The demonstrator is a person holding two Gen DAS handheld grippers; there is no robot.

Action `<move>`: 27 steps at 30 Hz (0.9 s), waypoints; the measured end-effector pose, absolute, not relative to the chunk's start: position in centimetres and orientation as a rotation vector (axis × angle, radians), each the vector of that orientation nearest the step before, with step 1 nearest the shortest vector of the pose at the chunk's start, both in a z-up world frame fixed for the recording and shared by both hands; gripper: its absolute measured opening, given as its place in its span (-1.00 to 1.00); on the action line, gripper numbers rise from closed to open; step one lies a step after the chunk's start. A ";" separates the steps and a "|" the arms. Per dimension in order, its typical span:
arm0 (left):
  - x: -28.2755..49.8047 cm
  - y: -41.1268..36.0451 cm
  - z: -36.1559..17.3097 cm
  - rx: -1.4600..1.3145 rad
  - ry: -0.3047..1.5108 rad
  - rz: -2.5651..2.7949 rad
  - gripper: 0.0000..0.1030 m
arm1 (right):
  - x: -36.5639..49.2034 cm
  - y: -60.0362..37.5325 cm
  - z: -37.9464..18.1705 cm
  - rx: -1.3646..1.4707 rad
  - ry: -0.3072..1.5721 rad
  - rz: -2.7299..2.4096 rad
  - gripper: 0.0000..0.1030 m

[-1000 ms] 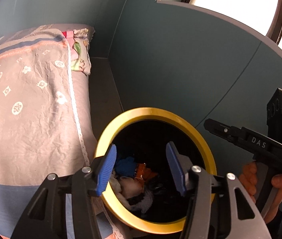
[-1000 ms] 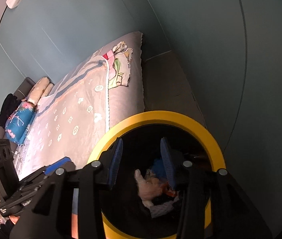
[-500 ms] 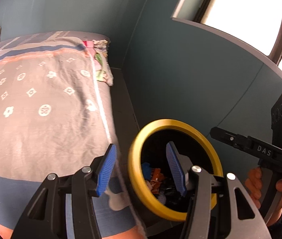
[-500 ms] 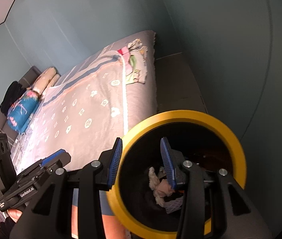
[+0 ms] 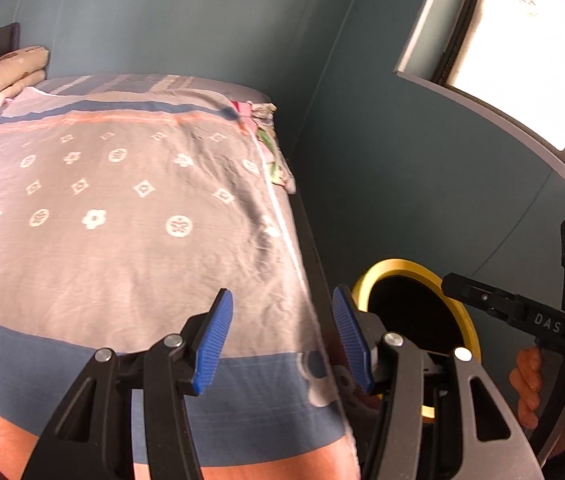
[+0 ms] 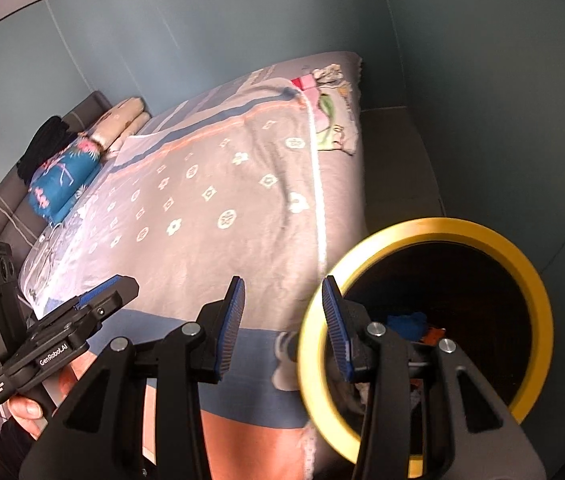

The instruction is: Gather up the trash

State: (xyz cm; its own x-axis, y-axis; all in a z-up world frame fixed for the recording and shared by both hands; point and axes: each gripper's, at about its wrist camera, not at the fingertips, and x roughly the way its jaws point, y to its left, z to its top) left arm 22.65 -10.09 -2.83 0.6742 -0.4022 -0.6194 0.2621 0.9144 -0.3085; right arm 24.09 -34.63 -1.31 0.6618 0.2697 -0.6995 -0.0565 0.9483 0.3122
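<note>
Both pairs of tongs are black, angular frames tipped with ribbed blue pads; the left tongs [image 5: 282, 336] stand partly apart with nothing between the pads, and the right tongs [image 6: 282, 328] likewise gape partway and grip nothing. The trash bin [image 6: 426, 320] is a round, dark-walled tub with a smooth, glossy yellow rim; it stands on the floor just beside the bed's corner, at about four o'clock in the right wrist view and also four o'clock in the left one. Inside it lie crumpled scraps [image 6: 410, 322], blue, orange and pale, soft-looking and bunched together. The bed [image 5: 122, 208] fills the left half of both views, covered by a wrinkled grey-pink quilt printed with small white flowers and diamonds, banded in blue and orange, with a white lace seam near its edge. Folded patterned bedding [image 6: 66, 176] is stacked at ten o'clock. The walls [image 5: 362, 120] are matte blue-grey, and a bright window [image 5: 514, 48] with a dark frame sits at two o'clock in the left wrist view
</note>
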 end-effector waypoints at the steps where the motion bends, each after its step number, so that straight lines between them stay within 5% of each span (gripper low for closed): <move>1: 22.5 -9.5 -2.7 -0.203 0.736 -0.369 -0.03 | 23.9 -33.7 -1.1 0.267 0.828 0.199 -0.23; 14: 19.2 -2.6 -0.3 -0.183 0.620 -0.255 0.33 | 21.7 -26.3 1.7 0.206 0.780 0.236 0.00; 27: 13.8 1.5 1.0 -0.189 0.467 -0.201 0.81 | 16.9 -23.2 3.1 0.200 0.637 0.191 0.82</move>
